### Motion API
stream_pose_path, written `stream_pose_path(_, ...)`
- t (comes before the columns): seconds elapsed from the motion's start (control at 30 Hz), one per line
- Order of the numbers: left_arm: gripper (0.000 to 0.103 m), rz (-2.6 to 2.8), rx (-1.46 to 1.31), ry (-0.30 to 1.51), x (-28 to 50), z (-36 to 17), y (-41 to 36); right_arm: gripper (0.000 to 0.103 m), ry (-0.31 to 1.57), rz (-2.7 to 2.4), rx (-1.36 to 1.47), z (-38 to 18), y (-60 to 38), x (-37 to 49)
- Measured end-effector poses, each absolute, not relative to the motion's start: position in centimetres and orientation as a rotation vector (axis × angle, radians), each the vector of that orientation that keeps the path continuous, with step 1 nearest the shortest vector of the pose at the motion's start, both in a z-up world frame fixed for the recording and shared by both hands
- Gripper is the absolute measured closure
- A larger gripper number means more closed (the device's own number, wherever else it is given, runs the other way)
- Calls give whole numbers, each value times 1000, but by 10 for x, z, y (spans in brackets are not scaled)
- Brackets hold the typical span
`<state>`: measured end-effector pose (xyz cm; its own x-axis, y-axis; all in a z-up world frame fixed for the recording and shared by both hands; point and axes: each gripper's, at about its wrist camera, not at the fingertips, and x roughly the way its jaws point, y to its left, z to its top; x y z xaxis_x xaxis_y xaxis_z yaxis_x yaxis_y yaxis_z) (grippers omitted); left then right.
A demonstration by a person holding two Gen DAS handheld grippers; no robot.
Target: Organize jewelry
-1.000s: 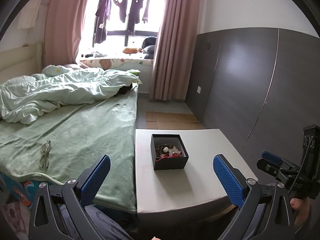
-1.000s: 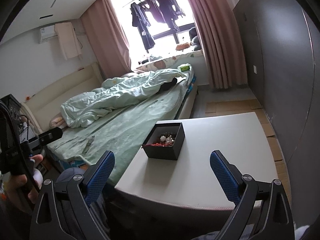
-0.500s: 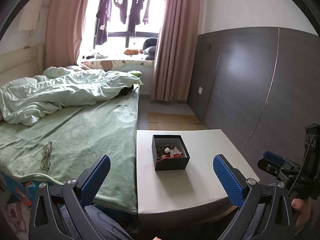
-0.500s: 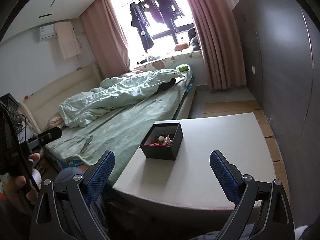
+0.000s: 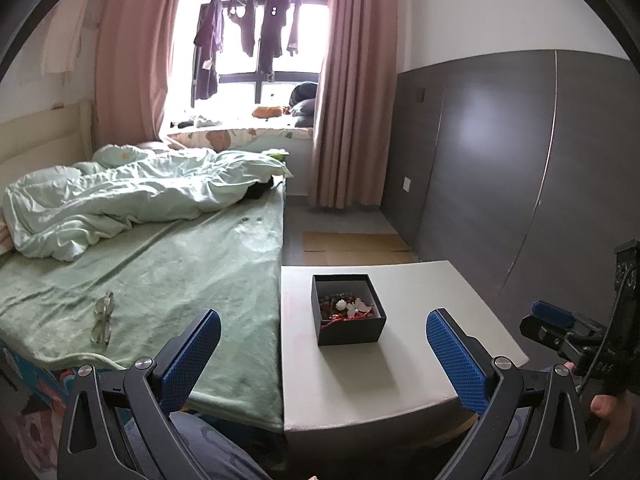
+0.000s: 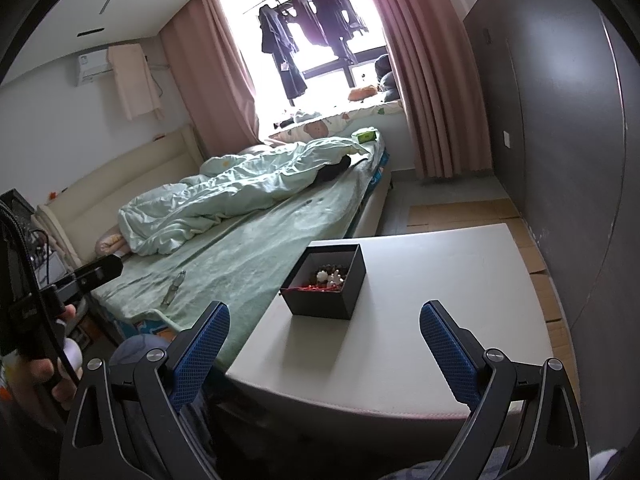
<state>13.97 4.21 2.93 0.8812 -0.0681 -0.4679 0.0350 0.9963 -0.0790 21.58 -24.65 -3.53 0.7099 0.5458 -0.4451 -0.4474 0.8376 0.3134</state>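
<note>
Both grippers wide apart, empty; square black box [image 5: 348,312] upright, open-topped.

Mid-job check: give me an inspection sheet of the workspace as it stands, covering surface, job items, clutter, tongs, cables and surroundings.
Surface: white table, mostly bare, set against the bed.
Job's things: open black box on the table, holding mixed jewelry with white and red pieces; nothing laid out beside it.
Clutter: eyeglasses on the bed's green sheet.
Tongs: left tongs and right tongs both open, empty, short of the box.
Cables: nothing seen on the table.
Surroundings: rumpled duvet, pink curtains, clothes hanging at the window.
</note>
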Motion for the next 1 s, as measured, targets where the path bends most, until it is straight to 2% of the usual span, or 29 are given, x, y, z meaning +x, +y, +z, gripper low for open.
stream_pose_path(1.0, 0, -59, -37, 469, 146, 21, 45, 7, 567, 544, 177, -42, -242, 217)
